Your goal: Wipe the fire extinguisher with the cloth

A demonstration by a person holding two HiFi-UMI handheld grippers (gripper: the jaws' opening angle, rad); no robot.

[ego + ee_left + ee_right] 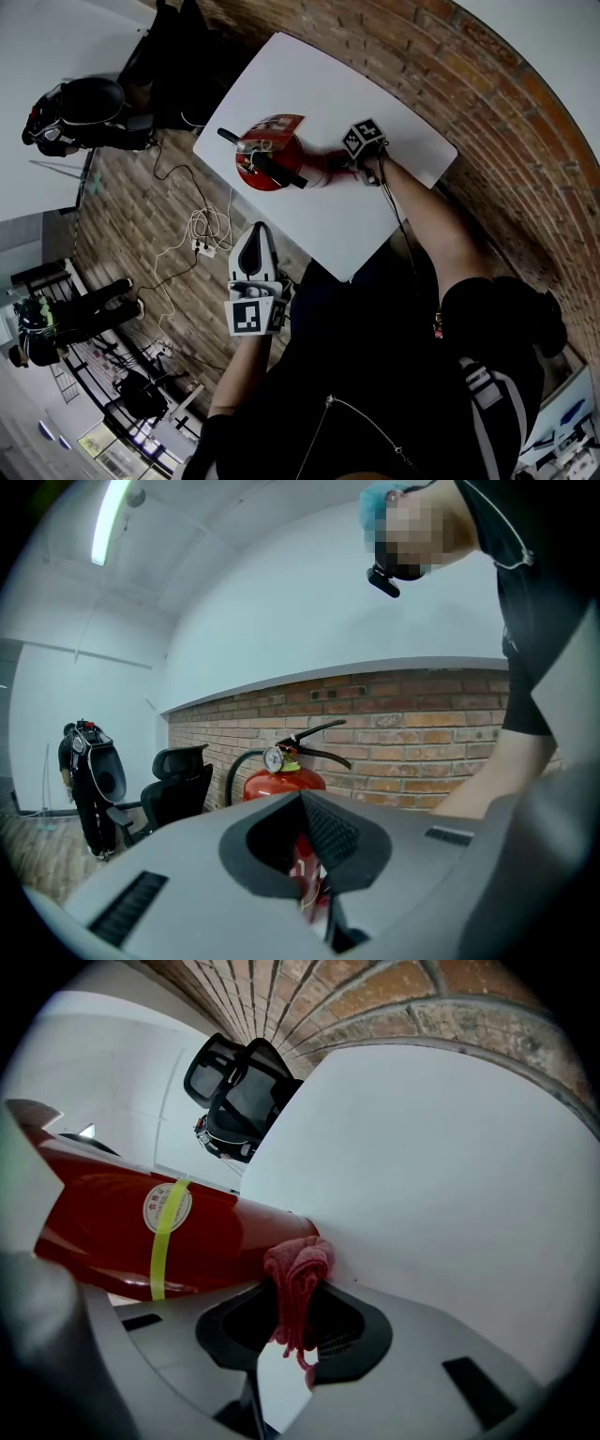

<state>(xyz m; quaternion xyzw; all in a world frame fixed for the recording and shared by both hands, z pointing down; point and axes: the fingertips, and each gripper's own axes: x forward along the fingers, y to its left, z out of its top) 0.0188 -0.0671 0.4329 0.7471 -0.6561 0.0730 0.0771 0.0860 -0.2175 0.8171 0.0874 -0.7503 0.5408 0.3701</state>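
The glossy red steel fire extinguisher (272, 164) stands upright near the far side of a smooth white table with rounded corners (375, 216). It has a round pressure gauge (274, 757) and a curved black hose (234, 771) at its head, and a yellow band (164, 1241) crosses the round label on its cylinder. A nubby red terry cloth (300, 1265), bunched into folds, is pinched between the jaws of the right gripper (295, 1288) and pressed against the cylinder's lower end, just above the tabletop. The left gripper (253, 234) hangs off the table's near edge, jaws together on nothing. A rough red-brown brick wall (487, 112) runs behind the table. A black mesh office chair (178, 780) stands beside it, and white cables (202, 246) lie on the brown block-patterned floor (141, 206).
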